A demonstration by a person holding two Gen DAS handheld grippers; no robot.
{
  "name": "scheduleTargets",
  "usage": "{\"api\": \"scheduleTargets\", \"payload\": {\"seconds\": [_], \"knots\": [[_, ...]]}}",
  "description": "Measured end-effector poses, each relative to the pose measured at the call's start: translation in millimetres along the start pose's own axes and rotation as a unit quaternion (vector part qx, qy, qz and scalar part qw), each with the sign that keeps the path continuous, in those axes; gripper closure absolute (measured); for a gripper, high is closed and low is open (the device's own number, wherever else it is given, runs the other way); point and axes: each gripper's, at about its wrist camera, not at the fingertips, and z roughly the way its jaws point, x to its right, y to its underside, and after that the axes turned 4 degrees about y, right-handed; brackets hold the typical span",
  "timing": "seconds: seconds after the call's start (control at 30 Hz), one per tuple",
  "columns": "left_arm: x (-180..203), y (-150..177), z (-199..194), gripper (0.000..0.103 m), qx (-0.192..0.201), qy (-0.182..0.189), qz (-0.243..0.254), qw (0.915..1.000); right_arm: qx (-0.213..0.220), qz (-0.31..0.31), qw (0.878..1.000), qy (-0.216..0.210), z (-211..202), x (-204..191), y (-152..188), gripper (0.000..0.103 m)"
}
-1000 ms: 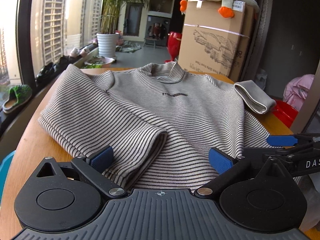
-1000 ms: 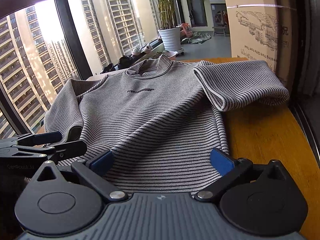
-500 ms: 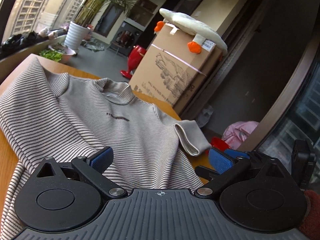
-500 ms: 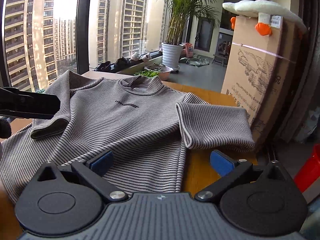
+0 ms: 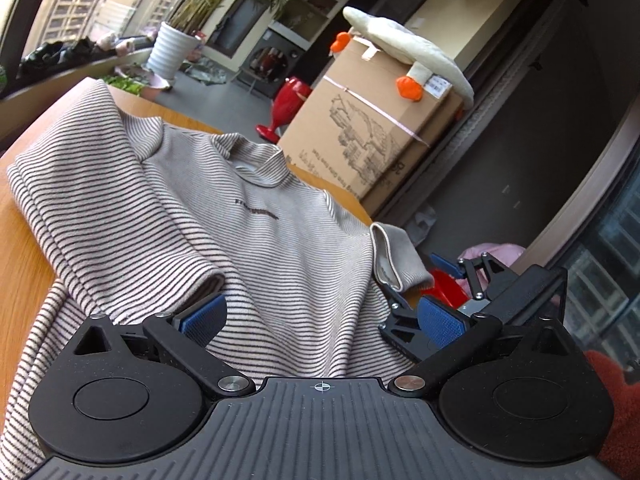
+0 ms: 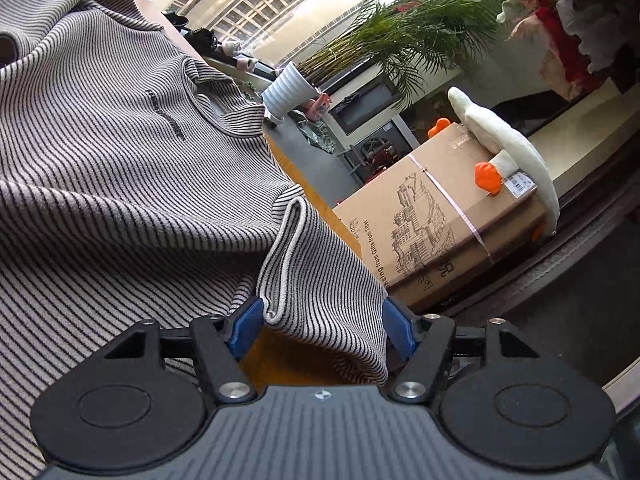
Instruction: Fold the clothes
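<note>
Bare table (image 5: 24, 240) left of the striped shirt (image 5: 224, 216) lies open; cardboard box (image 5: 372, 136) blocks beyond.

A cardboard box (image 5: 372, 136) topped by a plush goose (image 5: 404, 52) is seen ahead; a potted palm (image 5: 176, 50) is placed further left.

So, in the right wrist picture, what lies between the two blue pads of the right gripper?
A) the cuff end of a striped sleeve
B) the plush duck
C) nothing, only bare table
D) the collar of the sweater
A: the cuff end of the striped sleeve sits between the blue pads of the right gripper, whose jaws are closing around it.
</note>
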Motion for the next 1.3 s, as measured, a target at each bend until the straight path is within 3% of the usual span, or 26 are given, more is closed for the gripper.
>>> {"api": "scheduleTargets", "payload": {"seconds": [0.07,0.13,0.17,0.2,0.3,0.4,0.5,0.63,0.73,0.83,1.3], "knots": [[-0.5,1.0,-1.6,0.0,-0.002,-0.001,-0.001,1.0,-0.004,-0.003,1.0,-0.001,4.6,-0.6,-3.0,0.04],[0.5,1.7,-2.2,0.0,-0.003,-0.001,0.001,1.0,-0.006,-0.014,1.0,0.003,9.1,-0.3,-6.4,0.053],[1.2,2.0,-2.3,0.0,-0.003,0.0,0.003,1.0,-0.005,-0.025,1.0,0.009,11.8,-0.2,-8.2,0.072],[1.7,2.1,-2.7,0.0,-0.003,0.0,0.004,1.0,-0.005,-0.026,1.0,0.016,14.2,3.7,-10.5,0.083],[1.8,2.2,-3.2,0.0,-0.004,0.0,0.003,1.0,-0.004,0.005,0.999,0.037,20.5,31.9,-23.2,0.092],[-0.1,1.7,-3.3,0.0,-0.006,-0.001,-0.005,1.0,-0.013,0.093,0.995,0.045,22.5,89.8,-42.8,0.093],[-2.0,1.3,-4.1,0.0,-0.008,0.005,-0.014,0.9999,-0.011,0.185,0.982,0.045,21.4,145.4,-58.4,0.093],[-3.8,0.6,-3.8,0.0,-0.01,0.005,-0.017,0.9998,0.001,0.319,0.948,0.003,16.0,202.9,-75.8,0.093],[-5.4,0.5,-3.1,0.0,-0.011,0.005,-0.022,0.9997,0.02,0.376,0.926,-0.031,10.3,224.8,-88.9,0.093],[-7.3,-0.2,-3.9,0.0,-0.009,0.005,-0.027,0.9996,0.035,0.388,0.919,-0.064,5.0,225.6,-104.6,0.093],[-6.6,-1.1,-3.9,0.0,-0.009,0.003,-0.029,0.9995,0.07,0.333,0.925,-0.172,-4.4,156.2,-182.4,0.093]]}}
